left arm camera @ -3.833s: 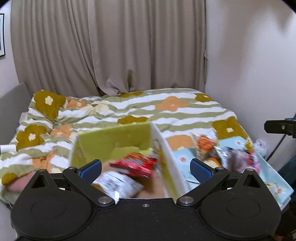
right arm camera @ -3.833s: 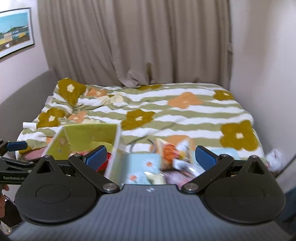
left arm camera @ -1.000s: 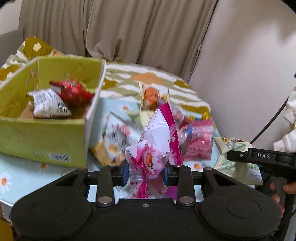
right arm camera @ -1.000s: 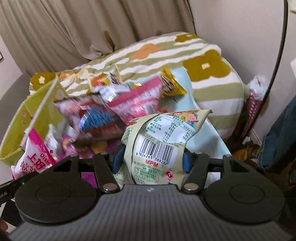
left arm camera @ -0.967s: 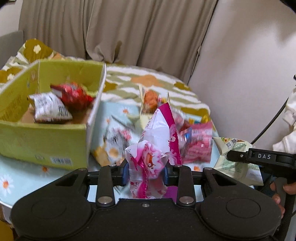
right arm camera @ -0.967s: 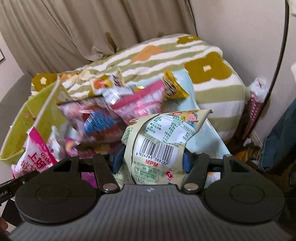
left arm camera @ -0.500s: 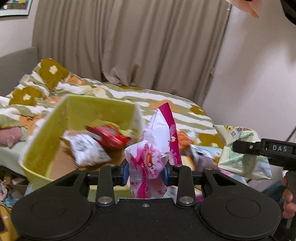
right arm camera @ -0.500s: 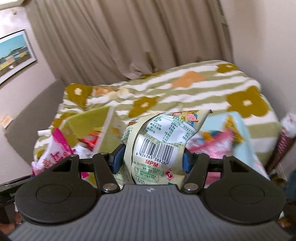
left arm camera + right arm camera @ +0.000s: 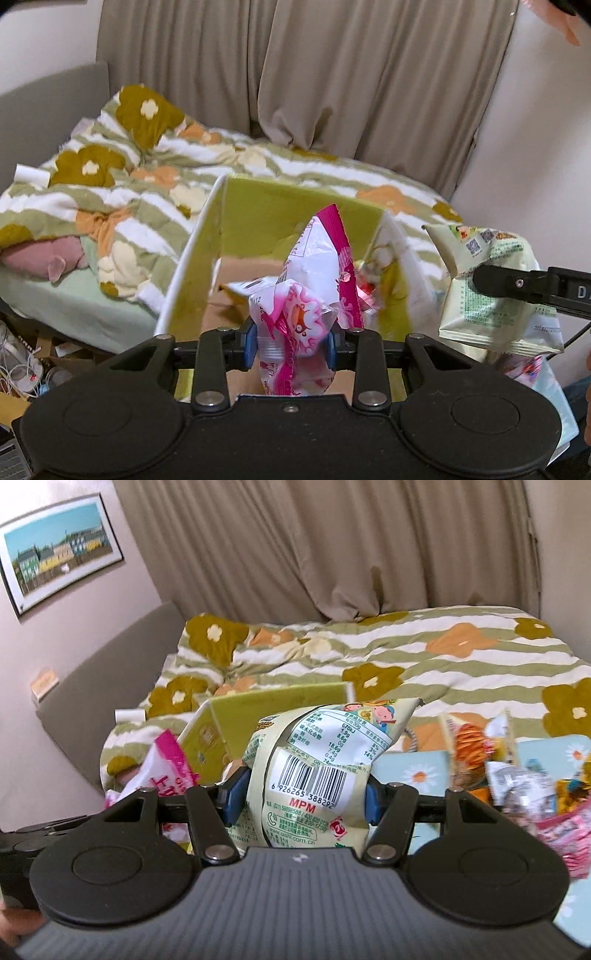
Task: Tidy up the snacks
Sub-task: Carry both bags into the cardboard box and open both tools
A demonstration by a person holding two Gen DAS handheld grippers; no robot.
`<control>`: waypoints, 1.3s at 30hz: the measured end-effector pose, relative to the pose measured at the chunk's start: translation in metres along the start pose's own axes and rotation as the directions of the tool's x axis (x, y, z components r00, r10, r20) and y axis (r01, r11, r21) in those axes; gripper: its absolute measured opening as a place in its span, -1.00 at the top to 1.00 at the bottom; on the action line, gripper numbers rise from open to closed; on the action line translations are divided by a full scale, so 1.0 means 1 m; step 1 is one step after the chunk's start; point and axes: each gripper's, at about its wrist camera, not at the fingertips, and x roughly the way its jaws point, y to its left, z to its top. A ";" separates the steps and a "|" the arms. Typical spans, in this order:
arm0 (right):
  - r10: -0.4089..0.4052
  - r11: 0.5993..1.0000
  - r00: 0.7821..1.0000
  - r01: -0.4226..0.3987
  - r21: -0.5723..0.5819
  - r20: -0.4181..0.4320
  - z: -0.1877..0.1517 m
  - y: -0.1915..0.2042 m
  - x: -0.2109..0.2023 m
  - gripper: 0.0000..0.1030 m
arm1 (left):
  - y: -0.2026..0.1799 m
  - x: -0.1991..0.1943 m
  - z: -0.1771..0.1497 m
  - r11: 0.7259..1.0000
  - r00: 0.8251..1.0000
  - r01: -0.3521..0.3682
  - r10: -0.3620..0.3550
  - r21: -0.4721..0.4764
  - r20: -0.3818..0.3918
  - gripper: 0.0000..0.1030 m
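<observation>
My left gripper point(image 9: 291, 345) is shut on a pink and white snack bag point(image 9: 314, 280) and holds it over the near side of the open yellow-green cardboard box point(image 9: 192, 254). Snack packets lie inside the box, mostly hidden by the bag. My right gripper point(image 9: 301, 799) is shut on a pale green snack bag point(image 9: 317, 771) with a barcode; it also shows in the left wrist view point(image 9: 495, 288), held to the right of the box. The box point(image 9: 236, 716) sits ahead and left of the right gripper.
Several loose snack packets point(image 9: 517, 775) lie on a light blue daisy cloth point(image 9: 417, 771) right of the box. A bed with a flowered striped quilt point(image 9: 147, 177) lies behind. Curtains point(image 9: 332, 81) hang at the back. Clutter point(image 9: 22, 369) sits on the floor at left.
Both grippers have swung left from the snack pile to the box, each still holding its bag. The pink bag is now over the box.
</observation>
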 end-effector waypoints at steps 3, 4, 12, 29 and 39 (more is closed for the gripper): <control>-0.020 1.000 0.999 0.019 -0.017 -0.026 -0.006 0.023 0.019 -0.46 | 0.016 0.012 -0.002 1.000 0.999 0.012 -0.012 0.007 -0.044 0.26; -0.030 0.999 0.999 0.029 -0.024 -0.036 -0.009 0.030 0.025 -0.46 | 0.020 0.015 -0.003 1.000 0.998 0.016 -0.015 0.014 -0.054 0.24; -0.063 0.997 0.992 0.058 -0.045 -0.109 -0.024 0.055 0.054 -0.46 | 0.031 0.015 -0.004 0.999 0.999 0.013 -0.011 0.051 -0.030 -0.91; -0.005 0.991 0.985 -0.019 -0.134 -0.172 -0.021 0.061 0.082 -0.50 | 0.023 -0.011 0.011 0.992 0.997 -0.033 0.025 0.126 0.067 -0.91; 0.001 0.989 0.993 -0.018 -0.145 -0.116 -0.035 0.051 0.091 -1.00 | 0.030 -0.019 0.005 0.994 0.994 -0.082 0.076 0.078 0.074 -0.91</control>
